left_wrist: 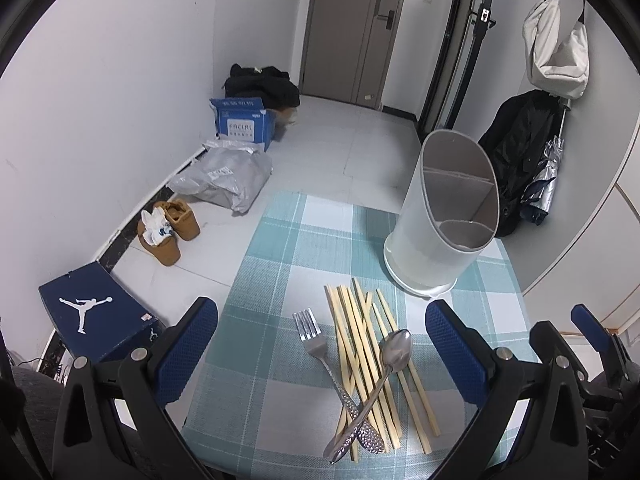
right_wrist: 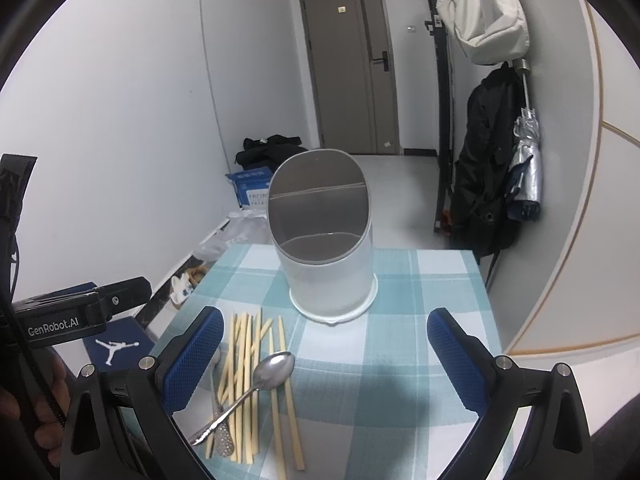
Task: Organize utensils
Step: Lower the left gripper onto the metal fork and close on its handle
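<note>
A pile of wooden chopsticks [left_wrist: 370, 364] lies on the checked tablecloth [left_wrist: 280, 260], with a metal spoon [left_wrist: 394, 350] across it and a metal fork [left_wrist: 310, 330] at its left. A white utensil holder [left_wrist: 444, 216] with divided compartments stands behind them, empty. My left gripper [left_wrist: 320, 352] is open above the pile. My right gripper [right_wrist: 324, 356] is open too, with the chopsticks [right_wrist: 248, 380] and spoon [right_wrist: 272, 370] near its left finger and the holder [right_wrist: 324, 236] ahead. The fork is mostly hidden in the right wrist view.
The table is small; its left edge drops to the floor, where a blue shoe box [left_wrist: 96, 316], brown boots [left_wrist: 168, 224], a grey bag [left_wrist: 224, 176] and a blue carton [left_wrist: 244, 124] lie. A curved white wall [right_wrist: 560, 240] and hanging coats [right_wrist: 484, 184] stand right.
</note>
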`<state>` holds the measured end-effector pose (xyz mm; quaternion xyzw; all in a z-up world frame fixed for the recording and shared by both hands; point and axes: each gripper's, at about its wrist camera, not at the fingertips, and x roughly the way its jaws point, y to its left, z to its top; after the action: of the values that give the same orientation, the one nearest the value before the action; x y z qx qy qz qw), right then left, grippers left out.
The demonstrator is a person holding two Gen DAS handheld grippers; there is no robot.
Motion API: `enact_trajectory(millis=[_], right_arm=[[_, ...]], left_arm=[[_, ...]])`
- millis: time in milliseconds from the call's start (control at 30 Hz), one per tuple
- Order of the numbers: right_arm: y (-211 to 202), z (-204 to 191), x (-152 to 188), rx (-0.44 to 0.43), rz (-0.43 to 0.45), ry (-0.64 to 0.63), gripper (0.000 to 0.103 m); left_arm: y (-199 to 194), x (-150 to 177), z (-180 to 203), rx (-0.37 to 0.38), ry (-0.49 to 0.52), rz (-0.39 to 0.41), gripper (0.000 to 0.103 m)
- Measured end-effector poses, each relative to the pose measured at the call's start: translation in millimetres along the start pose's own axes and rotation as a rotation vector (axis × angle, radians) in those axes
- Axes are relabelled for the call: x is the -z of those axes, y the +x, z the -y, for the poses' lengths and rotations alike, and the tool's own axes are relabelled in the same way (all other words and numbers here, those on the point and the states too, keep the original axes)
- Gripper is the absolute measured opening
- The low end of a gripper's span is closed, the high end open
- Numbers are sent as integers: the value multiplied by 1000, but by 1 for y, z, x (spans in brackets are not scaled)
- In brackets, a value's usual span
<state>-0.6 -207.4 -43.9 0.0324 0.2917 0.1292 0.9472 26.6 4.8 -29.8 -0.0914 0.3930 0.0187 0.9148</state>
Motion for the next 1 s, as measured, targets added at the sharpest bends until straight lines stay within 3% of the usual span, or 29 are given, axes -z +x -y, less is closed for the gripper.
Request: enact_trajectory(millis=[133,300,433,600,700,1000], right_arm=[[14,0,-1,-5,-12,-5,103],[36,-1,0,-4,-60,-9,103],[53,-1,-2,-4,-101,-34,103],[71,3,-3,-22,-131,-12,103],[78,9,-6,-18,-147,-9,103],[80,19,-11,-18,-176,18,103]], left_arm=[[22,-1,-14,11,-67,-96,102],[55,3,-39,-37,-162,-225,100],[82,12,-46,-54,-182,-336,87],[104,18,-32,-33,-136,-432,74],[109,19,-27,-42,-108,-459,68],[116,18,-9,-82,-47,-460,67]])
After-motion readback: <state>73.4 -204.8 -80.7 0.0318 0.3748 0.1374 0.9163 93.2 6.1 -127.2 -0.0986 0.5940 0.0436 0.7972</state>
